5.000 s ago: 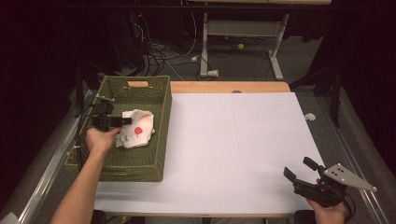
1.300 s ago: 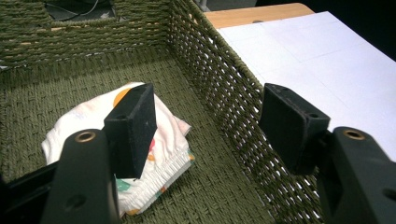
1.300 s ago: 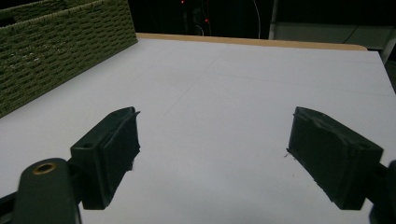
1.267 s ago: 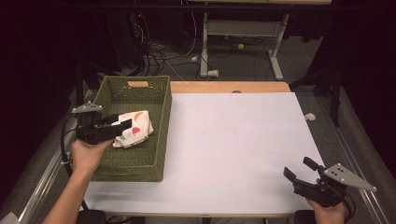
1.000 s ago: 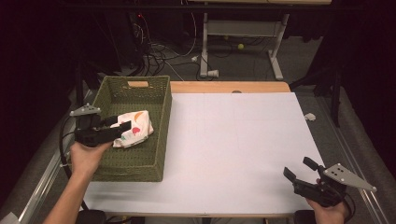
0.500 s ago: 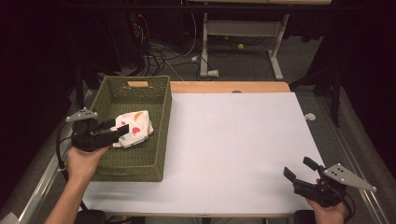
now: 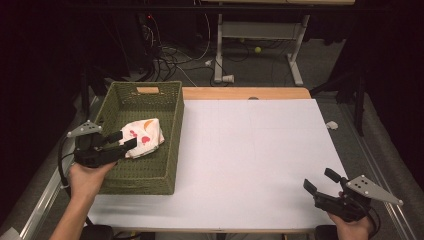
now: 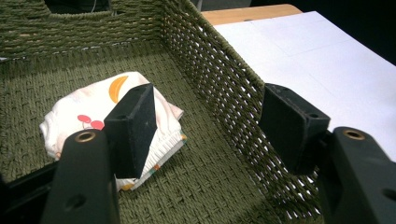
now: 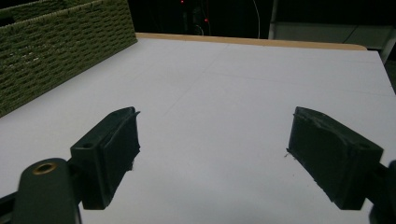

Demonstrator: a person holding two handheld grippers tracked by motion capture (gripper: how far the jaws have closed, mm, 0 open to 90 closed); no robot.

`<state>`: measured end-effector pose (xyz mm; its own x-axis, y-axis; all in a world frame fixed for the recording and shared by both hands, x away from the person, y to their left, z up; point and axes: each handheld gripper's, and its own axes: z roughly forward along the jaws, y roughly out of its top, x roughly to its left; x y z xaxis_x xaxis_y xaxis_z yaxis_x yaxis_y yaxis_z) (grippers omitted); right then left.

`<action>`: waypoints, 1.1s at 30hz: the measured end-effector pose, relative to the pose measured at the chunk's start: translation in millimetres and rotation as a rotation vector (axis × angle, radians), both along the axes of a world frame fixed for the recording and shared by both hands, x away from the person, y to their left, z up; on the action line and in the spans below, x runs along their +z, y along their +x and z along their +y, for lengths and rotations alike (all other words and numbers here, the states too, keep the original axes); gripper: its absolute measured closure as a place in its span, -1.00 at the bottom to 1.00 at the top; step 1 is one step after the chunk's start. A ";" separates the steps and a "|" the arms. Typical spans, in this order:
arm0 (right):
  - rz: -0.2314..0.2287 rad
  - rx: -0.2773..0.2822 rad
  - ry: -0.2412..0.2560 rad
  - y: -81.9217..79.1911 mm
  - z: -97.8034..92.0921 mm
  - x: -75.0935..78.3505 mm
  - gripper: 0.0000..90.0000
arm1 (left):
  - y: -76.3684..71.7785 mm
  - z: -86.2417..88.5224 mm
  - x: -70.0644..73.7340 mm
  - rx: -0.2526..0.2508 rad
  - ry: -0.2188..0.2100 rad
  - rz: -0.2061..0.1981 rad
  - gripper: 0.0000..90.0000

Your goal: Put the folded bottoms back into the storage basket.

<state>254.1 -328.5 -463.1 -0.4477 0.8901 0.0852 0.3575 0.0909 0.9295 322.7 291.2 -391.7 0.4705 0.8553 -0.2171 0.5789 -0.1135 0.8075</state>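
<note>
Bright overhead light falls evenly on the white table (image 7: 260,150); beyond its far edge the room sinks into darkness (mild softness throughout).

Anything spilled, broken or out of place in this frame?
Nothing stands out. A folded printed cloth lies loosely in the green basket, the left gripper is open beside it, and the right gripper is open over the white table.
</note>
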 end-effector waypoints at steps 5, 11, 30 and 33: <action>0.001 -0.001 0.000 -0.1 0.3 0.1 -0.63 | -4.2 0.7 -1.4 -0.003 -0.004 -0.003 -0.23; 0.001 -0.001 -0.001 -0.1 0.4 0.1 -0.63 | -8.8 0.9 -3.5 -0.006 -0.010 -0.007 -0.23; 0.001 0.000 -0.003 -0.3 0.4 0.2 -0.63 | -21.8 2.3 -11.3 0.002 -0.033 -0.016 -0.23; 0.001 -0.002 -0.001 -0.2 0.4 0.1 -0.63 | -23.0 2.4 -13.1 0.001 -0.032 -0.016 -0.23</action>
